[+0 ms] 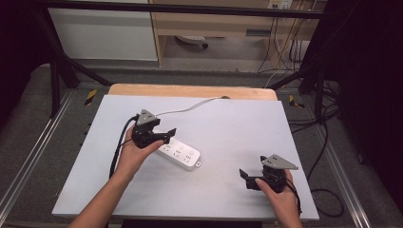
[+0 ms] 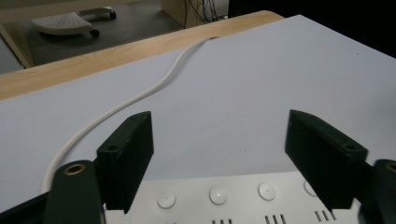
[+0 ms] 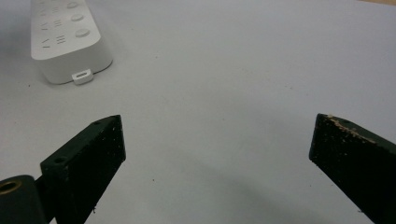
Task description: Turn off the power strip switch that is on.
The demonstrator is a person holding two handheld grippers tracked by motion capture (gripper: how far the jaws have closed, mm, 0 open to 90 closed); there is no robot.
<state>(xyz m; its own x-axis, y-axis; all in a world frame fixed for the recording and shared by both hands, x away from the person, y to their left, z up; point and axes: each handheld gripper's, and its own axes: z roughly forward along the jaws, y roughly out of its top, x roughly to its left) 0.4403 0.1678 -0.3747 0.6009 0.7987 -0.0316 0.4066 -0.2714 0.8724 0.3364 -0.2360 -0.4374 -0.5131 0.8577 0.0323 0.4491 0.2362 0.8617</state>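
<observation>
A white power strip [image 1: 179,153] lies flat near the middle of the white table top [image 1: 237,123], and its white cord [image 1: 190,107] runs off toward the far edge. My left gripper [image 1: 166,135] hangs over the strip's left end, held by a hand. In the left gripper view the jaws of this gripper [image 2: 219,140] stand open, with the strip [image 2: 224,196] and its round buttons just below and between them, apart from the pads. The cord [image 2: 154,88] curves away behind. My right gripper [image 1: 244,178] rests low at the front right, and its jaws [image 3: 217,140] stand open over bare table. The strip's end [image 3: 65,37] lies well ahead of them at the left.
A wooden strip [image 1: 190,90] borders the table's far edge. Black frame bars and loose cables [image 1: 328,142] stand around the table on the floor. A wheeled base [image 1: 192,42] sits under the desk behind.
</observation>
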